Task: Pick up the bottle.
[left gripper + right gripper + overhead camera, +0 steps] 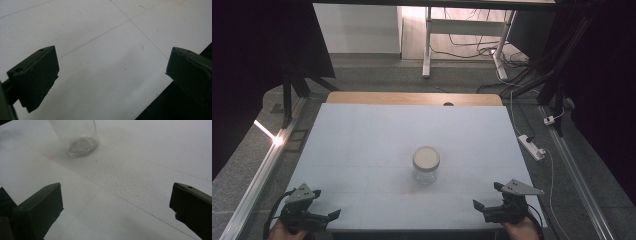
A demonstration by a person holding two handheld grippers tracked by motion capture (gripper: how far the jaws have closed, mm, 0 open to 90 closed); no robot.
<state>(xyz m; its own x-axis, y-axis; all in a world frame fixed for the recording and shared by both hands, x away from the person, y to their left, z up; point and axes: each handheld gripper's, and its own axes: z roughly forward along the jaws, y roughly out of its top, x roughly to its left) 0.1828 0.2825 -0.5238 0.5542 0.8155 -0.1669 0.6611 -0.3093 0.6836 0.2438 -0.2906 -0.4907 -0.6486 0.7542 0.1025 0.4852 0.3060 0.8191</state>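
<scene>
The work is judged to be at its very start, with nothing yet grasped; a clear glass jar (pixel 426 165) with a pale flat lid (pixel 426 157) stands upright near the middle of the white worktop (pixel 362 145), well apart from both tools; the left hand-held gripper (pixel 329 216) is held low at the near left corner, its jaws spread wide with nothing between them, and in the left gripper view bare worktop and its dark near edge are seen past the jaws; the right hand-held gripper (pixel 487 197) is held at the near right corner, its jaws likewise wide apart and empty, and in the right gripper view the jar's base (pixel 81 145) is seen ahead and to the left of the gap between the jaws

The next move is judged to call for a reach forward and inward to the jar; since the lid is still seated, one hand-held gripper would probably be needed to steady the glass body while the other is set on the lid; the right one is already pointed roughly towards the jar, though it would have to be swung to bring the jar between its jaws; smooth glass may be expected to slip under a light clamp

Nothing is seen on the worktop between the tools and the jar, so the path is unobstructed; beyond the far edge a strip of bare wood (pixel 412 98) is visible, and on the floor to the right a white power strip (pixel 532 146) and loose cables (pixel 472 50) lie well away from the work
</scene>
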